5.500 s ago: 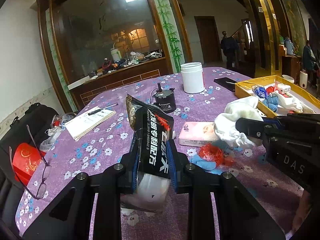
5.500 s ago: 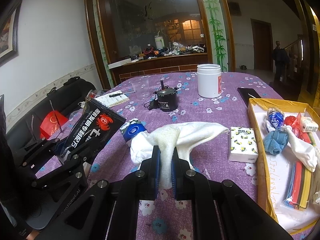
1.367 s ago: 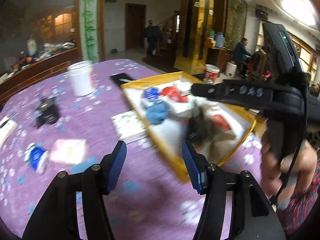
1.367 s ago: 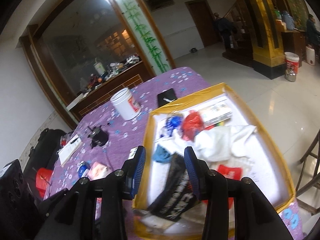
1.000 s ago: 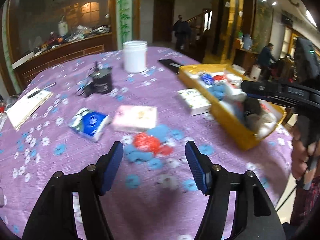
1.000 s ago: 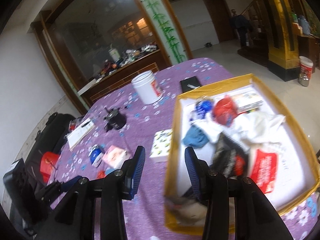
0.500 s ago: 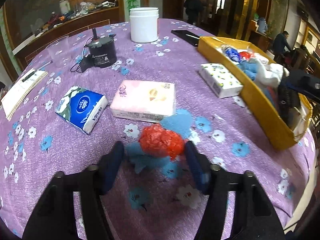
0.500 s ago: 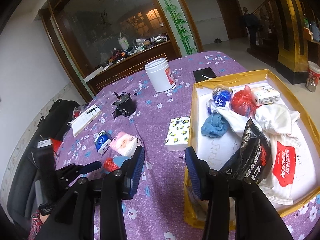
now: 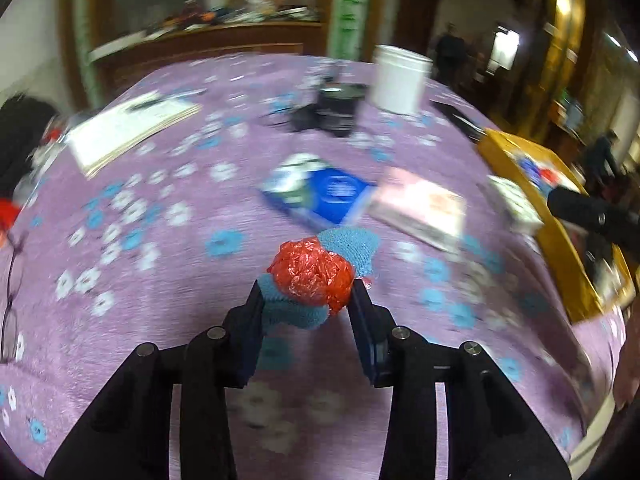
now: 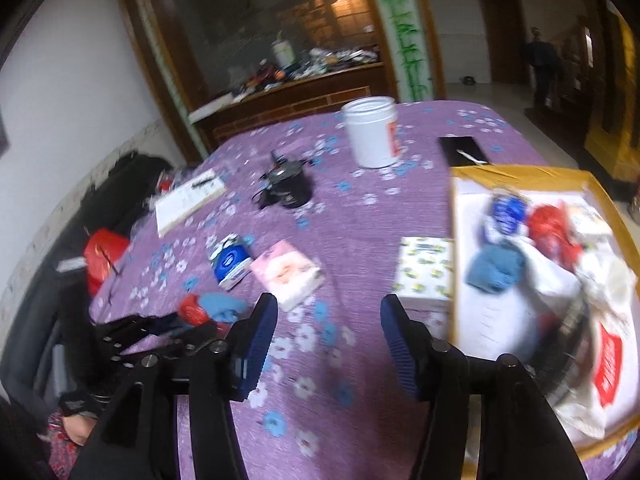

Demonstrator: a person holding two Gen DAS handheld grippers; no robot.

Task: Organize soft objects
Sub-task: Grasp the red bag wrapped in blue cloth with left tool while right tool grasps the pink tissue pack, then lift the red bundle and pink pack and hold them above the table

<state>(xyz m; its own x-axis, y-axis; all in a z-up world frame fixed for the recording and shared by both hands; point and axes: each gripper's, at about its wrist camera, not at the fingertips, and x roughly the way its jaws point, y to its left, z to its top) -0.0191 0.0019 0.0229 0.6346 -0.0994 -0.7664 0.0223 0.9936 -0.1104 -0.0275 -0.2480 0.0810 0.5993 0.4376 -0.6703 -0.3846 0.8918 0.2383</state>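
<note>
Left gripper [image 9: 307, 292]: jaws closing around a crumpled red plastic bag [image 9: 311, 273] lying on a light-blue knitted cloth [image 9: 349, 247]; fingers [image 9: 253, 322] flank the bundle on both sides, firm pad contact not discernible through blur. Bundle located on the near part of the purple flowered tablecloth [image 9: 168, 280]. Right gripper [image 10: 329, 318]: jaws apart and opening, nothing between them, above bare cloth near the table edge. Just far of the bundle: blue-and-white tissue pack [image 9: 320, 192], with pink tissue pack [image 9: 420, 208] to its right. White patterned tissue pack [image 10: 424, 272] touching the left wall of the yellow cardboard tray [image 10: 520, 172] at right. Inside tray: blue cloth [image 10: 496, 272], red bag [image 10: 550, 228], white cloths [image 10: 560, 284]. White plastic jar [image 10: 372, 136] at far side.
</note>
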